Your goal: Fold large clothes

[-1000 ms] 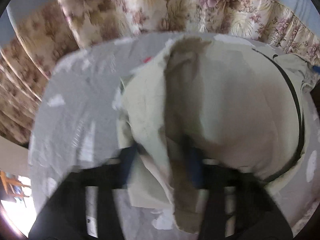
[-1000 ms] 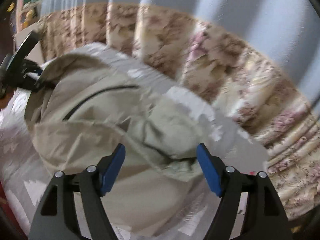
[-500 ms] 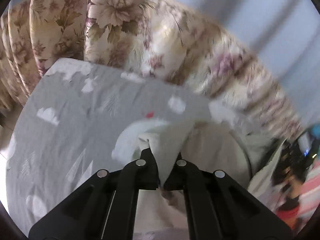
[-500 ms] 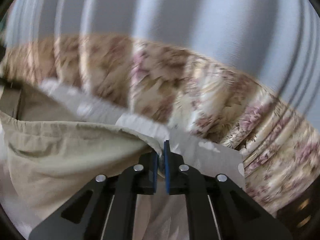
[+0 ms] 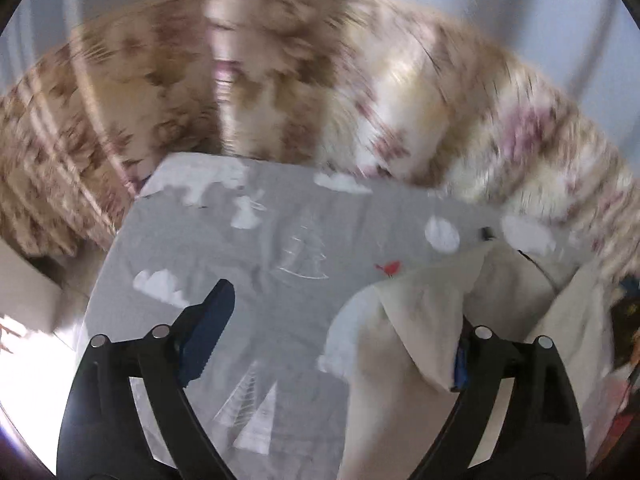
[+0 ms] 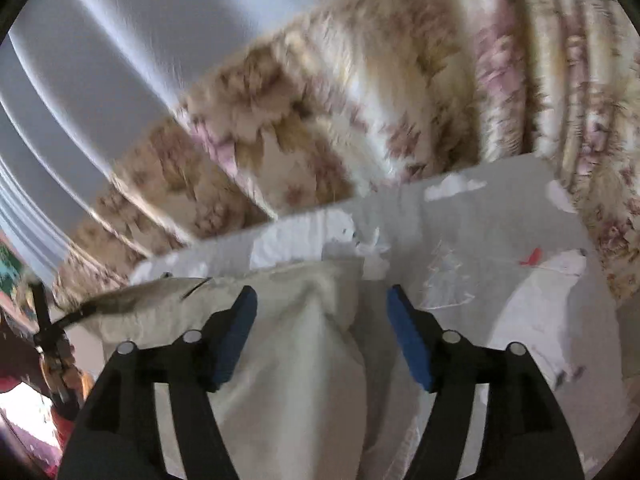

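A large cream-beige garment [image 5: 416, 344] lies on a grey bedsheet [image 5: 248, 264] printed with white clouds and trees. In the left wrist view my left gripper [image 5: 340, 344] is open; the garment's folded edge lies against its right finger, and its left finger [image 5: 212, 328] is over bare sheet. In the right wrist view the same garment [image 6: 304, 352] lies between and under the fingers of my right gripper [image 6: 322, 332], which is open and holds nothing. A dark cord [image 6: 76, 314] trails from the garment at the left.
Floral cream and pink curtains [image 5: 320, 92] hang behind the bed, with a pale blue wall [image 6: 120, 40] above. The bed's far edge [image 6: 280, 220] runs close beyond the garment. The grey sheet stretches to the left of the garment in the left wrist view.
Both grippers were shut on the garment's edge half a second ago; both have now opened and let it go. The garment has dropped onto the sheet.
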`<state>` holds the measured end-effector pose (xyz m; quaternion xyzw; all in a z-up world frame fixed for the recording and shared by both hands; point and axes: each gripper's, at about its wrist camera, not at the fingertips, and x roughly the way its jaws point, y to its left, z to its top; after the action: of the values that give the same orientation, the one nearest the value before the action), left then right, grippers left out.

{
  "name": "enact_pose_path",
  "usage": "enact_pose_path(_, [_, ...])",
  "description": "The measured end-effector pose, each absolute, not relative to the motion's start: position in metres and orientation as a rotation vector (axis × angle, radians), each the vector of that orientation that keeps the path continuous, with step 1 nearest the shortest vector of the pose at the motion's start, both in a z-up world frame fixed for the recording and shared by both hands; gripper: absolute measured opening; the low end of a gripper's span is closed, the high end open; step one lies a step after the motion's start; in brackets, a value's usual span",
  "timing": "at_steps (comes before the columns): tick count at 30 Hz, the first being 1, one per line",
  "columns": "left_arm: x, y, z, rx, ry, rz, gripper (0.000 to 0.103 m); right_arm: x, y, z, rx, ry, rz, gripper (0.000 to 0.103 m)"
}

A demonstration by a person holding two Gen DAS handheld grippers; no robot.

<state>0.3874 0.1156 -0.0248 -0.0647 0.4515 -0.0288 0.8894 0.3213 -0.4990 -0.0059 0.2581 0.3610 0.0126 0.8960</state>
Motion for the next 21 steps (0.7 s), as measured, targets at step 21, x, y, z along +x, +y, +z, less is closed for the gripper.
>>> enact_pose_path(21, [0.398,0.149,-0.043,-0.708,1.111,-0.532,0.093,0.334,-0.412,-0.045,0.253,0.832,0.017,0.074])
